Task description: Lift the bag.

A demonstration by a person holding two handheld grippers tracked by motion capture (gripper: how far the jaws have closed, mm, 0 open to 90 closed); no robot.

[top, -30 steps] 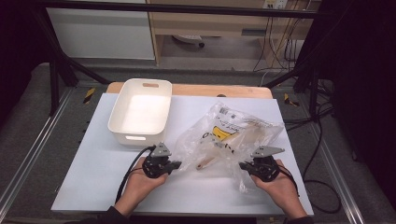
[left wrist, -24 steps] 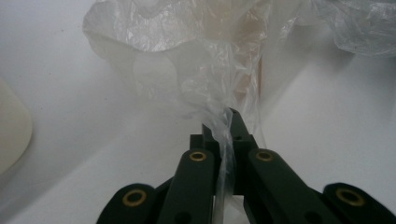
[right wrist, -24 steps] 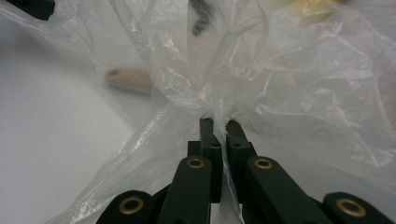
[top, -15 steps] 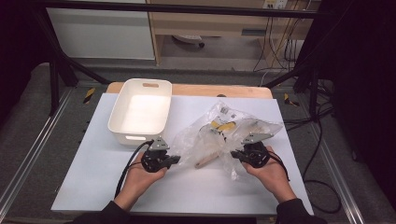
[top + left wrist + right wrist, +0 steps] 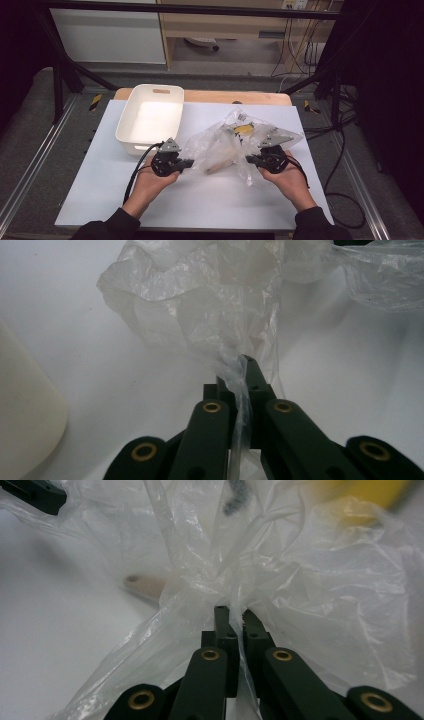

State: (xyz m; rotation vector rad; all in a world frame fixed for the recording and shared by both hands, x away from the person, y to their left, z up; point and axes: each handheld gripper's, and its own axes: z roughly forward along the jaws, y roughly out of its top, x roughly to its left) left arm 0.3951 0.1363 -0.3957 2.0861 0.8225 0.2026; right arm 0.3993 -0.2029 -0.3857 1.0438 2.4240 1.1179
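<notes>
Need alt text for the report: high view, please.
Two hands pinch a clear plastic bag from both sides on a white table, the left gripper and right gripper both shut on it. A white bin sits behind the left gripper.

We take this for a lab or test room: a white table point(image 5: 150, 200) stands inside a black metal frame point(image 5: 60, 85) on grey carpet, loose cables point(image 5: 300, 55) hang by a wall socket point(image 5: 290, 4), and plain cabinets point(image 5: 110, 35) stand behind
</notes>
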